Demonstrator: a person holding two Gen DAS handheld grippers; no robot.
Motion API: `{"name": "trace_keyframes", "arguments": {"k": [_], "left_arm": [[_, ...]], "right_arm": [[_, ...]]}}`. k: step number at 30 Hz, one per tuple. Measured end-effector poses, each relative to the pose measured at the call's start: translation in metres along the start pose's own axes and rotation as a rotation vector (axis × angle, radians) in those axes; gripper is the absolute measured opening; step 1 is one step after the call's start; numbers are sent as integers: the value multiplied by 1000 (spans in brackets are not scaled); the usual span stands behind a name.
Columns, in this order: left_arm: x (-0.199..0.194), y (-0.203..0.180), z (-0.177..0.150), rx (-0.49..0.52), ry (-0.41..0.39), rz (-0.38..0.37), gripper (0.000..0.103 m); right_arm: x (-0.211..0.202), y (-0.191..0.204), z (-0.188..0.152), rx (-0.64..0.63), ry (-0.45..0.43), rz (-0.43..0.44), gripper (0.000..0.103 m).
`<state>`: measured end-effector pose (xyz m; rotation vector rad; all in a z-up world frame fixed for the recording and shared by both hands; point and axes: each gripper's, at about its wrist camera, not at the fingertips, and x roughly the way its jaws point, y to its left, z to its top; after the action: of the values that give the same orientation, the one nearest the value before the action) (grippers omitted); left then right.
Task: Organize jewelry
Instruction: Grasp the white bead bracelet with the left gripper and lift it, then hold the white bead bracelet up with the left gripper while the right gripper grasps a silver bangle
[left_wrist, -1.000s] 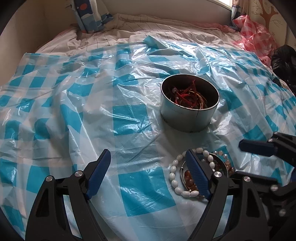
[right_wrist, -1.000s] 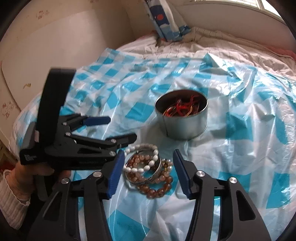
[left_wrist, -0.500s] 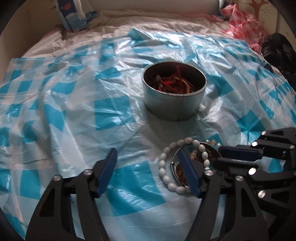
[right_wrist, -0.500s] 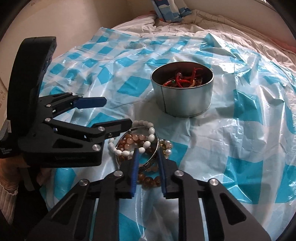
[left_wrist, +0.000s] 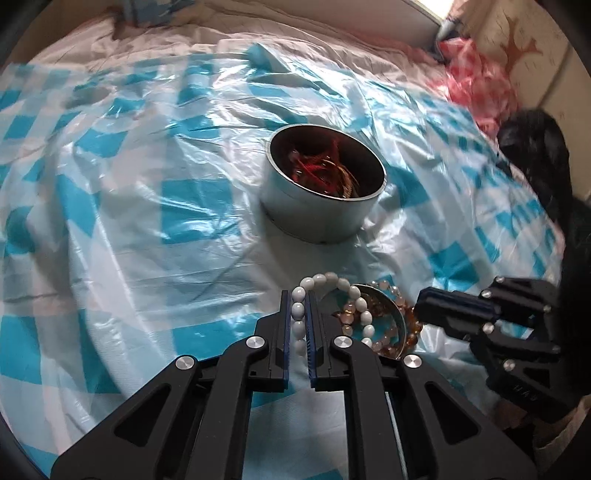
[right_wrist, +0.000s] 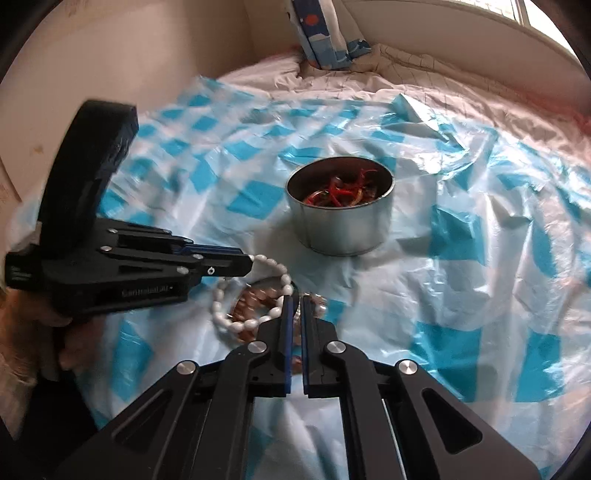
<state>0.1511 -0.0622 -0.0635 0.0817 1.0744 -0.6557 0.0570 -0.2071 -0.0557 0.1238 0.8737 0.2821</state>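
Holding red cords (left_wrist: 317, 168): tin (left_wrist: 314, 218).

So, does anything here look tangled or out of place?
Yes. The bracelets lie in one overlapping heap in front of the tin, not in it. The left gripper is shut on the white bracelet, which crosses the bangle and amber beads; the right gripper pinches that heap too.

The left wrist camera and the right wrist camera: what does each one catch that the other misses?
Only the left view shows the pink checked bag and a dark bag. Only the right view shows the person's hand and the wall. Both show the metal tin, the white bead bracelet in the left gripper, the right gripper and the blue checked sheet.
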Motion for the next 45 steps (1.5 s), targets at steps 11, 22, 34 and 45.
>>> {"name": "trace_keyframes", "arguments": {"k": [11, 22, 34, 45], "left_arm": [[18, -3, -3, 73, 43, 120, 13], [-27, 4, 11, -3, -141, -29, 6], [-35, 3, 19, -23, -192, -48, 7], [-31, -4, 18, 6, -178, -29, 7]], "right_arm": [[21, 10, -1, -43, 62, -26, 27], [8, 10, -4, -70, 18, -135, 2], [-10, -5, 3, 24, -37, -18, 15], [26, 15, -9, -87, 104, -123, 9]]}}
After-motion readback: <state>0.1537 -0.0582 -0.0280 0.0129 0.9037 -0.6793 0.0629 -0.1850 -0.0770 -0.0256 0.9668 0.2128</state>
